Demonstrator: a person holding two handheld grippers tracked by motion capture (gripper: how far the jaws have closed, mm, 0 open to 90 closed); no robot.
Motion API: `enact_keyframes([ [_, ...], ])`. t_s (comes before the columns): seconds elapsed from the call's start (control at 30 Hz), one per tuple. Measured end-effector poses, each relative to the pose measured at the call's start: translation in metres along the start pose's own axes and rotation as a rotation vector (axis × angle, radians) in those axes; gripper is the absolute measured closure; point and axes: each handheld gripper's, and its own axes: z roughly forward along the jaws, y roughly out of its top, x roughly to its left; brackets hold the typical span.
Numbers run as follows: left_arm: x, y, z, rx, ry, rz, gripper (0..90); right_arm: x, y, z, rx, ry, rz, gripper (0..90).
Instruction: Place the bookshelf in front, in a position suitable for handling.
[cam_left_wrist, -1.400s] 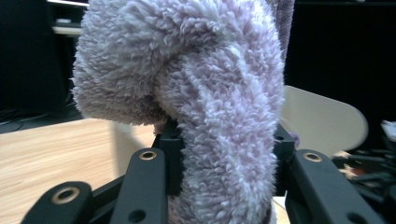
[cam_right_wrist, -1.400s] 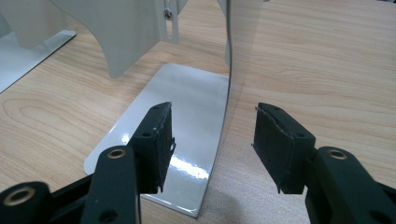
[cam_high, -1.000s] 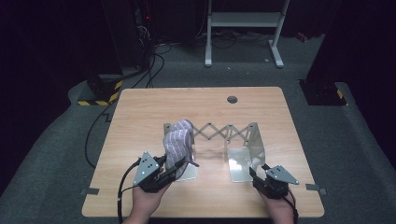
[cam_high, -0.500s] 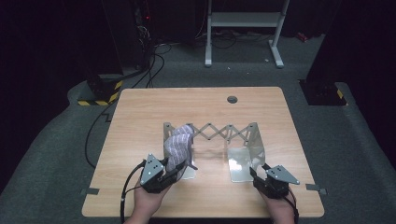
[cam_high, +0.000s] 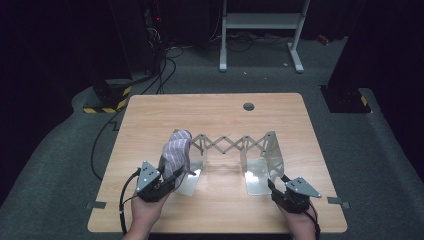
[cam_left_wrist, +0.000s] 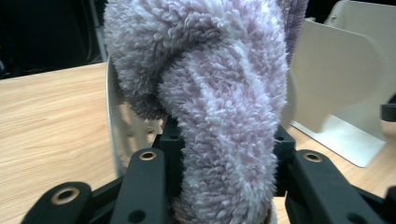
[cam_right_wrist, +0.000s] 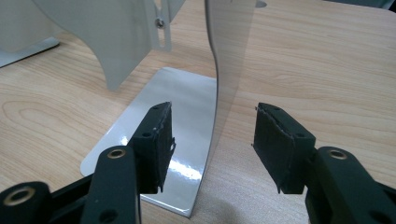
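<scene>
Two grippers worked at an expanding metal rack (cam_high: 227, 147) that stood on the wooden surface (cam_high: 280, 112). The left gripper (cam_high: 172, 181) was clamped on the lower end of a fluffy lilac sock (cam_high: 176, 150), which was drawn over the rack's left upright plate (cam_left_wrist: 116, 121) near the left middle of the surface. In the right gripper view, the right gripper (cam_right_wrist: 212, 140) stood open astride the thin edge of the right upright plate (cam_right_wrist: 229, 70), its pads clear of the metal on both sides. The step in hand looked like stretching the sock down over its plate. To do it well, the pull should follow the plate's own line, towards the near edge, while the right gripper closed on its plate to keep the rack from sliding or folding.
</scene>
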Motion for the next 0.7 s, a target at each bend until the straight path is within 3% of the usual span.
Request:
enact_keyframes([
  [0.2,0.014,-0.001,-0.002,-0.001,0.036,-0.012,61.6,0.0,-0.001,0.001,0.004,0.0,0.001,47.0],
  [0.37,0.018,-0.002,-0.002,0.002,0.054,-0.007,61.6,0.001,-0.001,0.002,0.005,0.0,-0.001,47.0],
  [0.47,0.016,-0.001,-0.003,0.003,0.043,-0.005,61.5,0.001,-0.001,0.002,0.005,0.001,-0.002,47.0],
  [0.7,-0.004,0.003,-0.002,-0.008,-0.002,0.034,61.4,0.002,-0.001,0.002,0.007,0.006,-0.004,47.0],
])
